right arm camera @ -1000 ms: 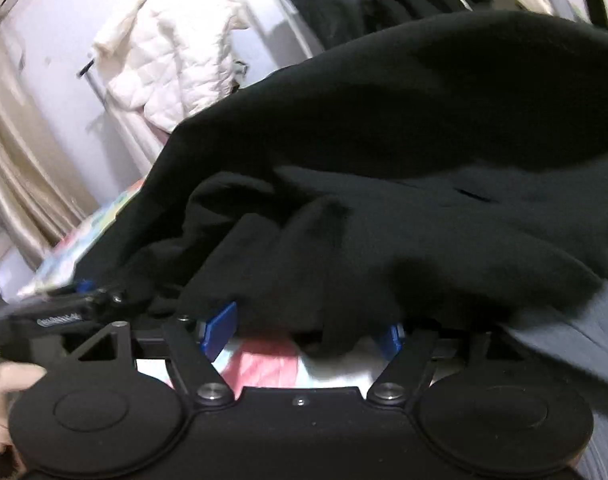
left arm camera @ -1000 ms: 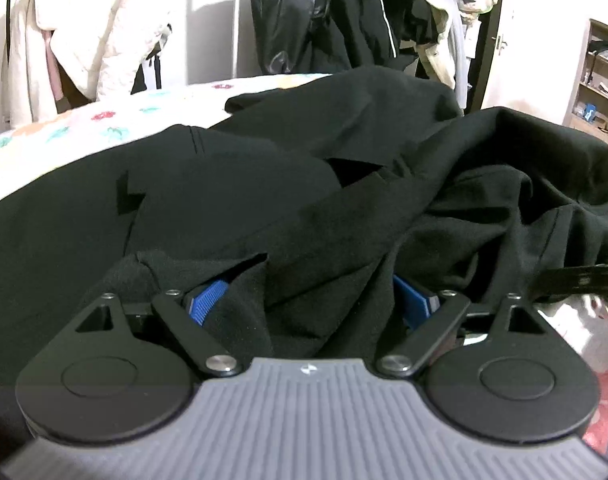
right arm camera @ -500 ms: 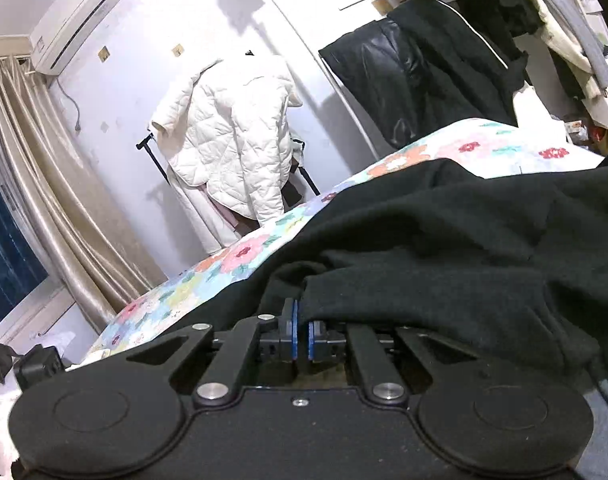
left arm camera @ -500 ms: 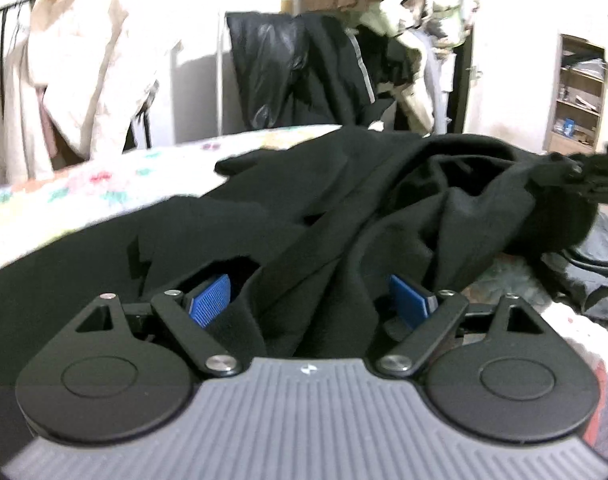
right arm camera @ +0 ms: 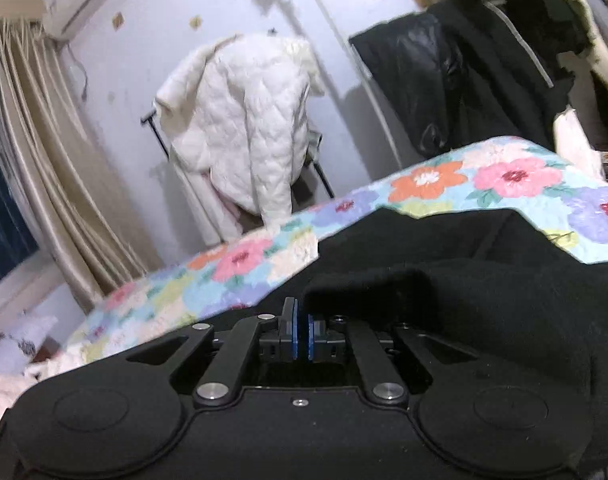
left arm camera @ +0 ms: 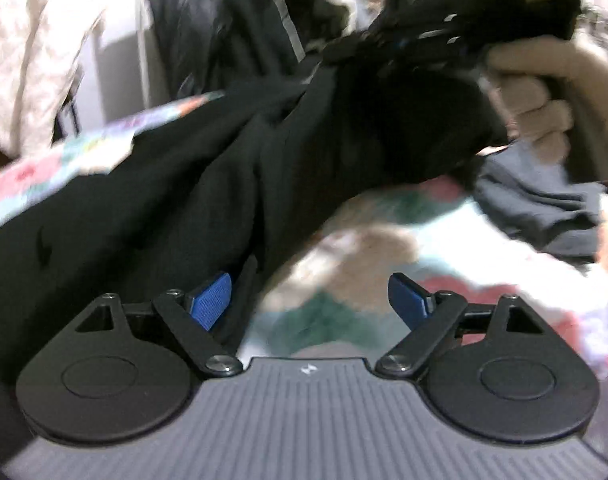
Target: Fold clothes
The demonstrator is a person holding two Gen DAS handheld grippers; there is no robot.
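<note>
A black garment (left arm camera: pixel 152 200) lies on the floral bedspread (left arm camera: pixel 343 280) and stretches up to the upper right. There a hand (left arm camera: pixel 543 92) holds my right gripper (left arm camera: pixel 435 36), blurred, with the cloth hanging from it. In the right wrist view the right gripper (right arm camera: pixel 302 334) is shut, and a fold of the black garment (right arm camera: pixel 443 320) sits at its blue pads and drapes to the right. My left gripper (left arm camera: pixel 308 300) is open low over the bed. The garment's edge touches its left pad (left arm camera: pixel 210 300); only bedspread shows between its fingers.
A crumpled grey garment (left arm camera: pixel 543 208) lies on the bed at the right. Beyond the bed hang a white quilted jacket (right arm camera: pixel 244 128) and dark jackets (right arm camera: pixel 463 80) on racks. Beige curtains (right arm camera: pixel 44 180) hang at the left.
The right gripper went from open to shut on the black garment and lifted it. The cloth that lay between the left gripper's fingers has been pulled away to the left finger.
</note>
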